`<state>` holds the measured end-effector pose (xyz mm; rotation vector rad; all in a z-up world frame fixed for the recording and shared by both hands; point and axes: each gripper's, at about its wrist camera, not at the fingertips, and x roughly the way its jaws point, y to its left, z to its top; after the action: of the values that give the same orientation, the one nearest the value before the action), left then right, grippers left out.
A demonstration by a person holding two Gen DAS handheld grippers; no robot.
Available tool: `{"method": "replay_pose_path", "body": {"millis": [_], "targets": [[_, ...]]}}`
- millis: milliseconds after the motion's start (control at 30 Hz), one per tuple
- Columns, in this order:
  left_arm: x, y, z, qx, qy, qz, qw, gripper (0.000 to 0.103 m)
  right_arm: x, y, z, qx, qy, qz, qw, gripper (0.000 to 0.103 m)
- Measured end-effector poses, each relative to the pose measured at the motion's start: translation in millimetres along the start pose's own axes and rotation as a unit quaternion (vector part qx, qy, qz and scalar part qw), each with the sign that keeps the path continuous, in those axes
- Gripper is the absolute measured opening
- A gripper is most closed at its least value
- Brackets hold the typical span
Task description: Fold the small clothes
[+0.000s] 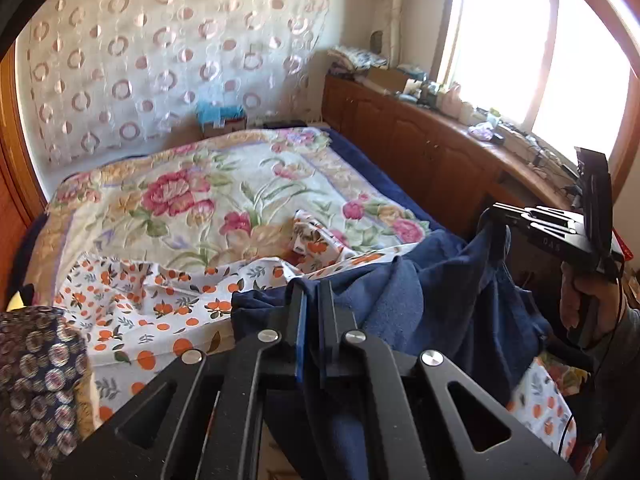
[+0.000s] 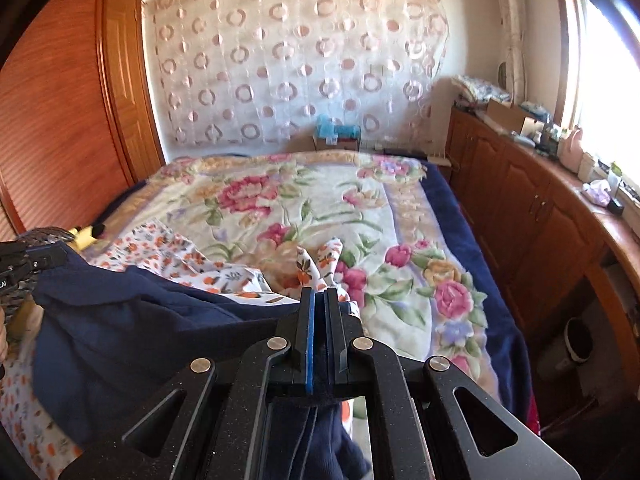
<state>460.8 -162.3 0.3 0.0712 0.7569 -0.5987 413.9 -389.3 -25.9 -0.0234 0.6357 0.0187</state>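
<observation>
A navy blue garment (image 1: 420, 300) hangs stretched between my two grippers above the near edge of the bed. In the left wrist view my left gripper (image 1: 313, 290) is shut on one top corner of it. My right gripper (image 1: 494, 216) pinches the other corner at the right, with a person's hand (image 1: 580, 304) on its handle. In the right wrist view my right gripper (image 2: 320, 294) is shut on the navy garment (image 2: 140, 320), whose cloth runs down between the fingers. My left gripper (image 2: 40, 258) holds the far corner at the left edge.
A white cloth with an orange-fruit print (image 1: 140, 300) (image 2: 180, 252) lies crumpled on the floral blanket (image 1: 240, 184) (image 2: 320, 208). Wooden cabinets (image 2: 520, 208) with a cluttered top run along the right of the bed. A wooden wardrobe (image 2: 60, 120) stands left. A dark patterned cloth (image 1: 36, 368) lies near left.
</observation>
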Motion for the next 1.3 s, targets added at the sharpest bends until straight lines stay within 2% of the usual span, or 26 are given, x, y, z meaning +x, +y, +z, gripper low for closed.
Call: {"method": "replay_pose_path", "body": {"millis": [133,200,233,267,300,333,400,467,600,733,800,900,967,1133,1300], "targets": [[12,2,-3,0.008,0.016,0.005,0.9998,0.006,24,3,12,-0.001,0.003,0.001,1.000,0.004],[9,0,-5,0.013,0.015,0.013,0.9997,0.029,30,0,19,0.005,-0.003,0.007,1.000,0.004],[6,1,-6,0.013,0.008,0.016,0.9998,0.058,32,-7,21,0.007,-0.004,0.005,1.000,0.004],[1,0,-7,0.015,-0.001,0.016,0.9998,0.081,28,-12,20,0.006,-0.004,0.001,1.000,0.009],[-3,-1,-9,0.018,-0.005,0.009,0.9998,0.084,22,-16,18,0.002,-0.004,-0.004,1.000,0.016],[-6,-1,-10,0.019,-0.006,0.009,0.9998,0.085,16,-18,16,0.001,-0.003,-0.009,1.000,0.022],[-9,-4,-15,0.022,0.003,0.010,0.9997,0.085,5,-20,12,0.005,-0.005,-0.002,1.000,0.056],[-12,-8,-26,0.027,0.015,0.002,0.9995,0.085,-9,-23,4,0.007,-0.004,0.001,1.000,0.064],[-17,-16,-54,0.028,0.049,-0.013,0.9983,0.085,-46,-23,-26,0.013,0.021,0.006,1.000,0.065],[-19,-19,-89,0.001,0.092,-0.033,0.9952,0.085,-75,-22,-68,0.044,0.071,0.039,0.996,0.065],[-20,-20,-104,-0.009,0.100,-0.036,0.9942,0.085,-82,-21,-89,0.065,0.096,0.049,0.992,0.065],[-21,-27,-119,0.002,0.102,-0.026,0.9945,0.085,-89,-19,-109,0.092,0.114,0.065,0.987,0.066],[-20,-28,-124,-0.003,0.101,-0.015,0.9947,0.085,-89,-16,-113,0.102,0.123,0.080,0.984,0.067],[-17,-30,-129,-0.013,0.095,0.008,0.9954,0.085,-84,-5,-110,0.105,0.114,0.086,0.984,0.067],[-13,-35,-133,-0.013,0.086,0.023,0.9960,0.085,-69,-11,-109,0.118,0.095,0.064,0.986,0.068]]}}
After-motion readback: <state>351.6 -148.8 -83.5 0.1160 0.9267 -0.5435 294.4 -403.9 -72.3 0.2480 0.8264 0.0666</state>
